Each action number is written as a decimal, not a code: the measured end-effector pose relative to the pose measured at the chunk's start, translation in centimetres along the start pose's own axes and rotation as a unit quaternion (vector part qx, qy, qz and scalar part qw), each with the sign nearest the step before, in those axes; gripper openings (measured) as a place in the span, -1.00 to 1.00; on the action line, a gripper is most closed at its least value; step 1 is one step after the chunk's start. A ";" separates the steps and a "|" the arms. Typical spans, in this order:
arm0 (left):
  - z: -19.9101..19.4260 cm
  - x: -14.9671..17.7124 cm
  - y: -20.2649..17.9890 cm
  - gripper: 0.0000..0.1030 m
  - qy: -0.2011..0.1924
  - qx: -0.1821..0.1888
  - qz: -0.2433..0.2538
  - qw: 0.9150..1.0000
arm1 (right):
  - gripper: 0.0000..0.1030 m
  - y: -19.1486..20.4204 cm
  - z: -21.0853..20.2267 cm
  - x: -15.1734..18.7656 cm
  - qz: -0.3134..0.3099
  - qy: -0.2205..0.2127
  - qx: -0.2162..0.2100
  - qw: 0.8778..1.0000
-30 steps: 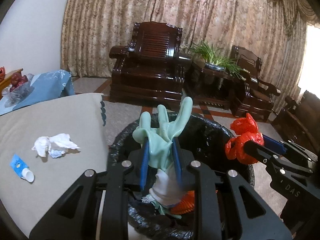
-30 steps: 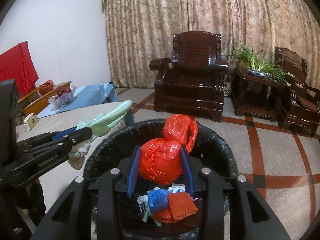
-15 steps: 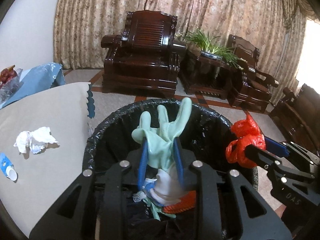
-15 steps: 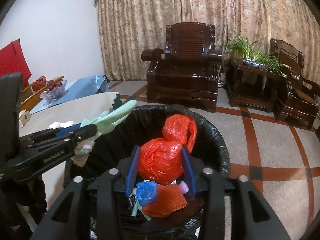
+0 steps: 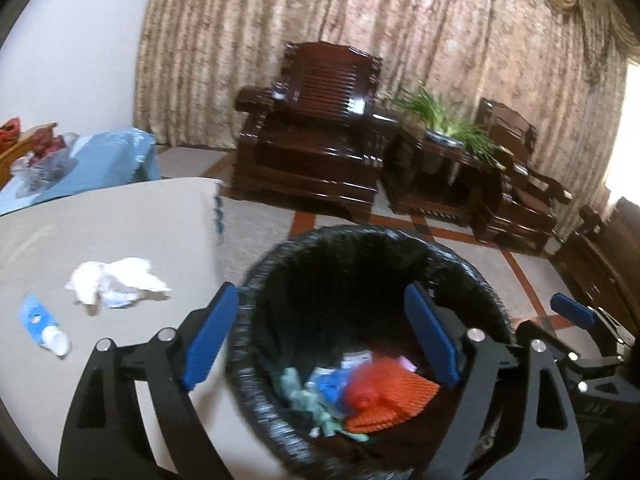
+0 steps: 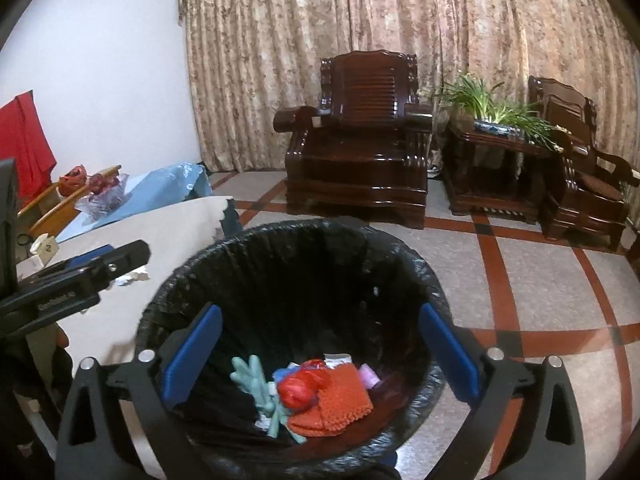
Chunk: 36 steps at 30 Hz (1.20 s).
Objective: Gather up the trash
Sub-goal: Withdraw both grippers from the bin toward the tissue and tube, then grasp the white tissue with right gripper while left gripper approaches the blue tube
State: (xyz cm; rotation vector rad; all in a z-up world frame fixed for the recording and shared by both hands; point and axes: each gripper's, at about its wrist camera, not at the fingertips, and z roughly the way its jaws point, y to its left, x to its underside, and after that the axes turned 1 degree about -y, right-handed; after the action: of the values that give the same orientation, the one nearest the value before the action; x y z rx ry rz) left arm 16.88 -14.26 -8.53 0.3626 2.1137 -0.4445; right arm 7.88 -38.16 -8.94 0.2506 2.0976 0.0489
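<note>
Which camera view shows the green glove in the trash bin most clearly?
The right wrist view: the green glove is sharp there, its fingers distinct, beside the red bag. In the left wrist view the glove is blurred.

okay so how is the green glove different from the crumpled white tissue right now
The green glove lies inside the black-lined trash bin; the crumpled white tissue lies out on the beige tabletop. The glove is pale green with fingers showing; the tissue is a white, shapeless wad. Neither is in a gripper: the left gripper and right gripper are both open.
</note>
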 end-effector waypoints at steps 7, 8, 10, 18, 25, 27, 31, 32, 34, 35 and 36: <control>-3.9 -0.4 5.6 0.67 -0.018 -0.067 -0.016 0.997 | 0.88 4.7 0.2 -0.9 -0.015 -0.011 -0.046 0.999; -4.3 -0.5 6.3 0.68 -0.019 -0.073 -0.018 0.997 | 0.88 5.3 0.4 -1.0 -0.018 -0.011 -0.051 0.998; -5.5 -0.4 8.6 0.68 -0.023 -0.098 -0.026 0.995 | 0.88 7.3 0.8 -1.2 -0.029 -0.011 -0.068 0.997; -9.0 -0.6 15.6 0.68 -0.035 -0.167 -0.055 0.984 | 0.88 14.1 2.4 -2.5 -0.066 -0.017 -0.124 0.990; -10.3 -0.7 20.7 0.68 -0.040 -0.211 -0.072 0.974 | 0.88 19.8 4.9 -3.4 -0.079 -0.019 -0.159 0.984; -10.4 -0.7 22.0 0.68 -0.039 -0.221 -0.077 0.971 | 0.88 21.1 5.4 -3.4 -0.083 -0.018 -0.166 0.983; -10.4 -0.1 24.4 0.68 -0.035 -0.237 -0.087 0.967 | 0.88 24.4 7.8 -3.1 -0.093 -0.006 -0.176 0.980; -10.3 0.1 24.9 0.68 -0.034 -0.239 -0.089 0.966 | 0.88 25.0 8.5 -3.1 -0.094 -0.003 -0.177 0.980; -10.0 0.3 25.8 0.68 -0.030 -0.245 -0.092 0.965 | 0.88 26.3 10.1 -2.7 -0.096 0.008 -0.177 0.980; -9.8 0.4 26.2 0.68 -0.028 -0.247 -0.093 0.964 | 0.88 26.7 10.5 -2.5 -0.096 0.011 -0.176 0.980; -9.5 0.6 26.7 0.68 -0.025 -0.250 -0.096 0.963 | 0.88 27.2 11.2 -2.2 -0.097 0.016 -0.175 0.980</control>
State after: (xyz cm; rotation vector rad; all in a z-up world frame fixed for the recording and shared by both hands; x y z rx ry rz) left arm 20.78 13.87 -8.78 -0.1450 2.1301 -0.0171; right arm 22.85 -12.78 -9.13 -0.1687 2.0938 0.3042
